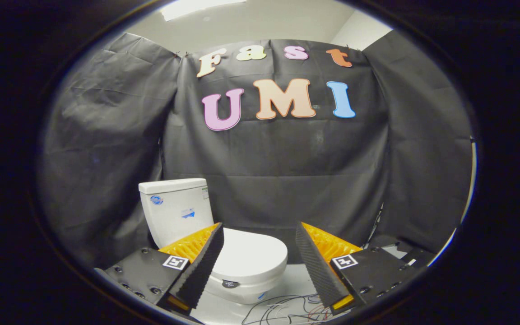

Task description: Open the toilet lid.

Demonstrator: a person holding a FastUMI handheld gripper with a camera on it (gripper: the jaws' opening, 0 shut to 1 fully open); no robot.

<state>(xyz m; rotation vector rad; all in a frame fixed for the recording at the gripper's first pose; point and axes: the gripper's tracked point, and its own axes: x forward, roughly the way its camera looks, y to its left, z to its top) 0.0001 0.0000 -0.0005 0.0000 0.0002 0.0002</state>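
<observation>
A white toilet stands on the floor ahead, angled with its tank (pixel 175 208) at the back left. Its lid (pixel 251 257) lies flat and closed over the bowl, with a small dark round mark on the rim's front. My gripper (pixel 257 239) hovers above and in front of it, fingers wide apart with nothing between them. The left finger (pixel 203 266) overlaps the lid's near left side in the view; the right finger (pixel 316 266) is off to the lid's right. No contact with the lid.
Black cloth walls close the booth behind and on both sides of the toilet. A tangle of thin cables (pixel 287 309) lies on the pale floor (pixel 298 280) just in front of the bowl.
</observation>
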